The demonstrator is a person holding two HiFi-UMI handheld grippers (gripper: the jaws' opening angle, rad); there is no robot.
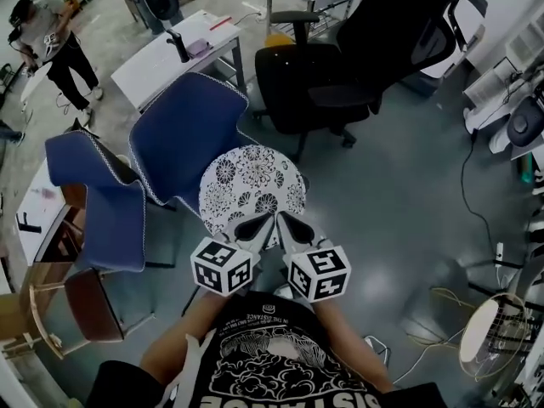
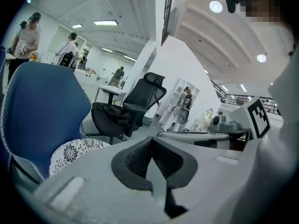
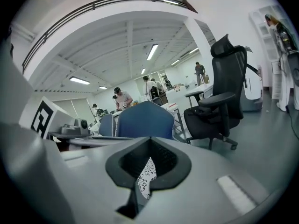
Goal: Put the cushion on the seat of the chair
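Observation:
A round cushion (image 1: 252, 189) with a black-and-white flower print lies over the seat of the blue chair (image 1: 183, 134), in front of its backrest; the seat itself is hidden under it. Both grippers are at the cushion's near edge, side by side. My right gripper (image 1: 289, 226) is shut on that edge: in the right gripper view the printed fabric (image 3: 147, 176) shows between the jaws (image 3: 149, 143). My left gripper (image 1: 251, 228) is shut, and in its own view (image 2: 152, 141) no fabric shows between the jaws; the cushion (image 2: 74, 153) lies low to their left, under the blue backrest (image 2: 44, 106).
A black office chair (image 1: 374, 49) stands just behind and to the right. A second blue chair (image 1: 98, 194) and a wooden chair (image 1: 59, 304) are at the left. Beyond them is a white table (image 1: 170, 58), with a person (image 1: 51, 41) standing. Cables (image 1: 476, 219) trail on the floor at right.

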